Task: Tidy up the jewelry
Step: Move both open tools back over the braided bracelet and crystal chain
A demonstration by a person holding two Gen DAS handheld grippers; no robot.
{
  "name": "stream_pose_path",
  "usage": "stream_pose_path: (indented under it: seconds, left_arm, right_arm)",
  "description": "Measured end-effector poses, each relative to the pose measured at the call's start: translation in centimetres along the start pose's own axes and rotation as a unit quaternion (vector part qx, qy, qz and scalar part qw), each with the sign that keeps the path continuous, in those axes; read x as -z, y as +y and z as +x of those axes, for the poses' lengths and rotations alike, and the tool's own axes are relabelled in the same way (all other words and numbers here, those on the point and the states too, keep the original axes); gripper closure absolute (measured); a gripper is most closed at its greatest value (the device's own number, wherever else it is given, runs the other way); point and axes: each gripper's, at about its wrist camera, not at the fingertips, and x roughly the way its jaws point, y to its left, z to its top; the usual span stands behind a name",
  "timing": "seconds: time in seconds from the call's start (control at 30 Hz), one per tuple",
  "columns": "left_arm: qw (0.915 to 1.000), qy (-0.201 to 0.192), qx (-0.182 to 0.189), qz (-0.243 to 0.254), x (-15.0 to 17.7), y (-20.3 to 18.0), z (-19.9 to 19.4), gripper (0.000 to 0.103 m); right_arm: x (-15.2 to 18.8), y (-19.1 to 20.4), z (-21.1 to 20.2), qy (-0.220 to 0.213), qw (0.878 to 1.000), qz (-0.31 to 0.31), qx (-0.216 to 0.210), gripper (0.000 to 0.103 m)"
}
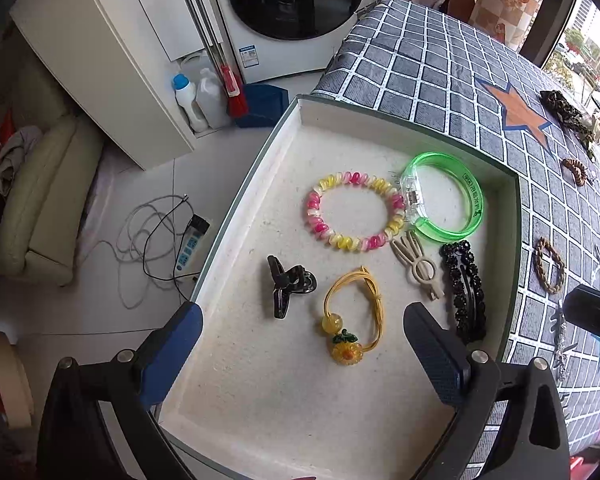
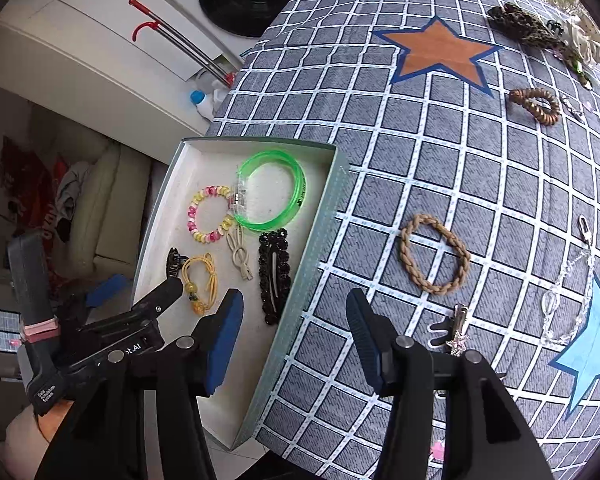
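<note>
Blue-padded fingers of the left gripper (image 1: 302,354) are seen spread wide and empty, hovering low over the shallow pale-lined tray with grey-green walls (image 1: 514,216). The right gripper (image 2: 296,340) is likewise wide open and holds nothing; it is poised astride the tray's right wall, one finger over the lining and the other over the grey checked tablecloth (image 2: 380,152).

Six items are already lodged in the tray: a green translucent bangle (image 1: 474,196), a pink-and-yellow spiral hair tie (image 1: 320,226), a beige plastic clip (image 1: 418,266), a black beaded snap clip (image 1: 466,292), a dark claw clip (image 1: 286,284) and a yellow cord tie with an orange flower charm (image 1: 346,350).

Collection is judged to be in progress. The tan braided hair band (image 2: 434,258), lying flat on the cloth near the right gripper, is the likely next pick. One strand of the band should be pinched squarely and lifted clear of the tray wall before release onto bare lining.

From the right wrist view are shown items largely or wholly missed by the left: a silver clip with a pink star (image 2: 458,338), a clear beaded chain (image 2: 564,300) and a brown coiled hair tie (image 2: 536,106). Only the left wrist view gives the tray contents in close detail.
</note>
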Motion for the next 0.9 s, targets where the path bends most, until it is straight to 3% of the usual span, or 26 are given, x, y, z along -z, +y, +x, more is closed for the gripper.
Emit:
stream_pose_path:
  seconds: [0.17, 0.3, 0.47, 0.53, 0.9]
  left_arm:
    - [0.9995, -0.011, 0.014, 0.026, -0.5, -2.7, -1.0, 0.000]
    - [0.9975, -0.019, 0.033, 0.059, -0.6, -5.8, -2.2, 0.000]
    - [0.9936, -0.011, 0.064, 0.092, -0.8, -10.0, -2.9, 0.000]
    - [0.9922, -0.009, 0.072, 0.102, -0.8, -11.6, -3.1, 0.000]
    - [0.9829, 0.011, 0.101, 0.154, -0.8, -19.5, -2.6, 0.000]
  right_arm:
    - [1.4, -3.2, -1.3, -0.005, 0.999, 0.038, 0.018, 0.035]
    - [2.4, -6.2, -2.8, -0.013, 0.997, 0.069, 0.031, 0.021]
    - [3.5, -9.8, -4.3, -0.018, 0.993, 0.109, 0.048, 0.021]
    - [4.0, -11.2, -4.8, -0.022, 0.991, 0.121, 0.057, 0.009]
    - [5.1, -17.2, -7.3, -0.039, 0.981, 0.159, 0.107, 0.009]
